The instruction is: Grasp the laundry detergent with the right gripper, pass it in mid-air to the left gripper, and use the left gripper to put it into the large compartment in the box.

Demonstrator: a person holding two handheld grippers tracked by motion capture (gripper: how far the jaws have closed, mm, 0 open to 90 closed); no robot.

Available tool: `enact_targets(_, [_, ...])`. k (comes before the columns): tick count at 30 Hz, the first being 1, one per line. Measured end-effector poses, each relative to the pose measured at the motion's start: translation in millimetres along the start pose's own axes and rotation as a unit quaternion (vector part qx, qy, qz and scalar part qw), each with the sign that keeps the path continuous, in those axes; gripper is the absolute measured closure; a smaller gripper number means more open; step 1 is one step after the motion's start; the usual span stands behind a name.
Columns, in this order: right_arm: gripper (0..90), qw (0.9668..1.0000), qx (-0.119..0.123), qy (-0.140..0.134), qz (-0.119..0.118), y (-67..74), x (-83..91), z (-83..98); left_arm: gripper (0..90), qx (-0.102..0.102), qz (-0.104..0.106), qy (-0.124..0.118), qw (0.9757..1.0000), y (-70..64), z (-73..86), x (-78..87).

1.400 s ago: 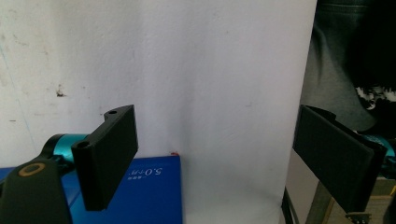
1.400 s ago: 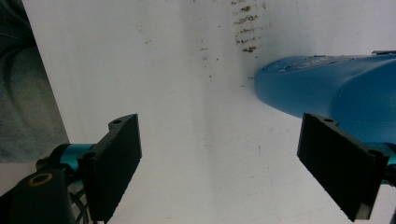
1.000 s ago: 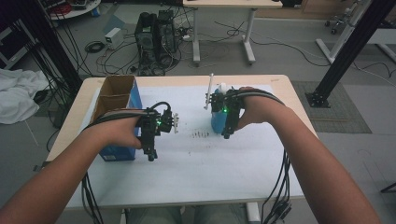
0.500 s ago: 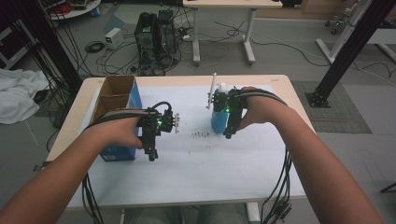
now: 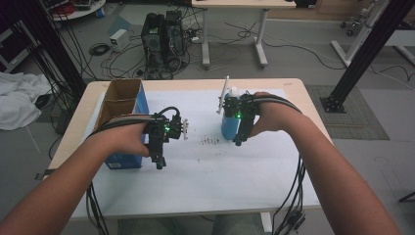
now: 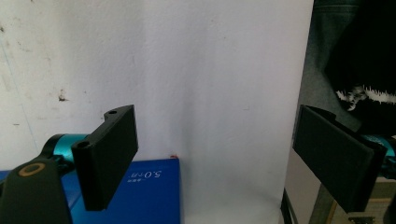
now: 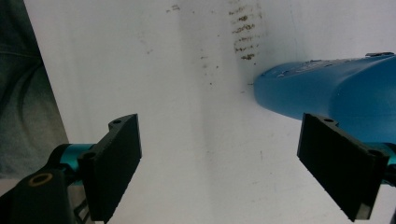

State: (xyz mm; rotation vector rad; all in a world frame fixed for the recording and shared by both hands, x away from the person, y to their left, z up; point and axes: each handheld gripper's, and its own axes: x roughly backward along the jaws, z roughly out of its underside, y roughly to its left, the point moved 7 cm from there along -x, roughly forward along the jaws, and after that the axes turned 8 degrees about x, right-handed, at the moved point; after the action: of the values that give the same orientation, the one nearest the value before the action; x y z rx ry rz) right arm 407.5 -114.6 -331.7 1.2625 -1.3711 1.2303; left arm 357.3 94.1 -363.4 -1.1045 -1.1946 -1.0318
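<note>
White paper covers the table (image 5: pixel 293 88), bare and creased along the bottom of the high view, where two forearms come up from the lower corners. At left of centre the left gripper (image 5: pixel 160 164) points down at the sheet, its jaws spread wide with only paper between them in the left gripper view (image 6: pixel 215 154). Just to its left stands a blue carton (image 5: pixel 125 159) with an open cardboard top; its blue side shows at lower left in the left gripper view (image 6: pixel 149 196). Right of centre the right gripper (image 5: pixel 238 142) hangs beside a blue bottle (image 5: pixel 227 128). In the right gripper view (image 7: pixel 219 154) the jaws gape wide, holding nothing, the bottle (image 7: pixel 336 100) lying past the right-hand jaw at upper right. Dark specks (image 5: pixel 210 141) mark the paper between the grippers.
</note>
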Motion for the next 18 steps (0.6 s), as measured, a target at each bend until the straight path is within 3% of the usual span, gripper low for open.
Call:
enact_targets(2, [12.8, 1.0, -0.003, -0.006, 0.004, 0.2, 0.1, 0.6, 13.9, 0.001, 0.002, 0.0, 1.0, -1.0, 0.3, -0.5])
enact_targets(4, [12.8, 0.9991, -0.032, -0.027, 0.003, 2.8, 1.9, 2.0, 13.9, -0.002, -0.002, 0.003, 1.0, -2.0, 1.7, -0.2])
enact_targets(6, [12.8, 0.9986, -0.037, -0.037, 0.004, 3.0, 2.0, 2.8, 14.0, -0.001, 0.002, 0.002, 1.0, -2.8, 2.1, -0.3])
enact_targets(8, [12.8, 0.997, -0.046, -0.063, 0.001, 4.9, 2.1, 2.9, 13.9, -0.002, -0.002, 0.003, 1.0, -3.1, 3.2, 0.4])
enact_targets(9, [12.8, 0.9958, -0.048, -0.078, -0.003, 6.0, 2.6, 2.8, 13.9, 0.005, 0.006, 0.0, 1.0, -5.5, 3.8, -0.6])
enact_targets(10, [12.8, 0.9926, -0.057, -0.107, -0.008, 8.4, 4.7, 2.1, 14.0, -0.001, -0.003, 0.002, 1.0, -4.2, 4.0, 0.1])
enact_targets(11, [12.8, 0.9908, -0.061, -0.12, -0.013, 9.8, 6.0, 1.8, 14.0, -0.007, -0.001, 0.006, 1.0, -4.3, 5.0, 0.4])
enact_targets(12, [12.8, 0.9885, -0.064, -0.136, -0.012, 10.5, 6.7, 1.2, 13.9, 0.005, 0.0, -0.001, 1.0, -6.5, 4.7, -0.9])
enact_targets(18, [12.8, 0.97, -0.099, -0.222, -0.011, 13.1, 10.1, -3.6, 13.9, 0.001, -0.004, 0.002, 1.0, -7.3, 7.0, 0.3])
